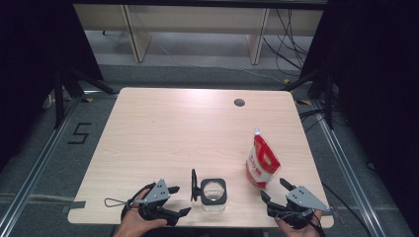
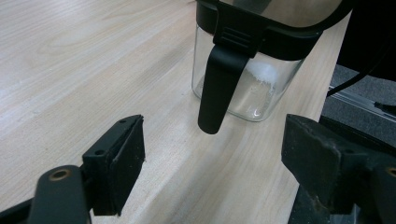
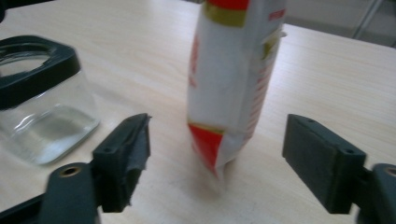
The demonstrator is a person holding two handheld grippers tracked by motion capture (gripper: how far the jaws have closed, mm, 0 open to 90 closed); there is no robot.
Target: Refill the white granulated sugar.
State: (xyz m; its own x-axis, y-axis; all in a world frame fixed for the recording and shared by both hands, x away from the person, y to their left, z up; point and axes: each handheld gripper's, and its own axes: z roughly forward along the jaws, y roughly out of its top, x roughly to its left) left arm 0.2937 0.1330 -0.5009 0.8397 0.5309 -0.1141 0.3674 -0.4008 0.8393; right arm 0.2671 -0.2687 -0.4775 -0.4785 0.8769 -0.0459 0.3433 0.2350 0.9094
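Right gripper point(image 1: 276, 190) has jaws spread wide w/ nothing between them; I see the red-and-white pouch point(image 1: 262, 165) standing just ahead, near the table point(image 1: 197, 123) front edge. Left gripper point(image 1: 174, 200) also wide, facing the glass jar point(image 1: 213, 193) w/ black lid.

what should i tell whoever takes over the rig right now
Left gripper: open, holding nothing, aimed at the black lid clasp of the glass jar.
Right gripper: open, holding nothing, the red and white pouch standing just ahead of it.
Jar stands near the table's front edge, lid swung open; pouch stands upright to its right, white cap on.
Done: jar opened. Left, probably: grip the pouch, uncap it and pour into the jar.
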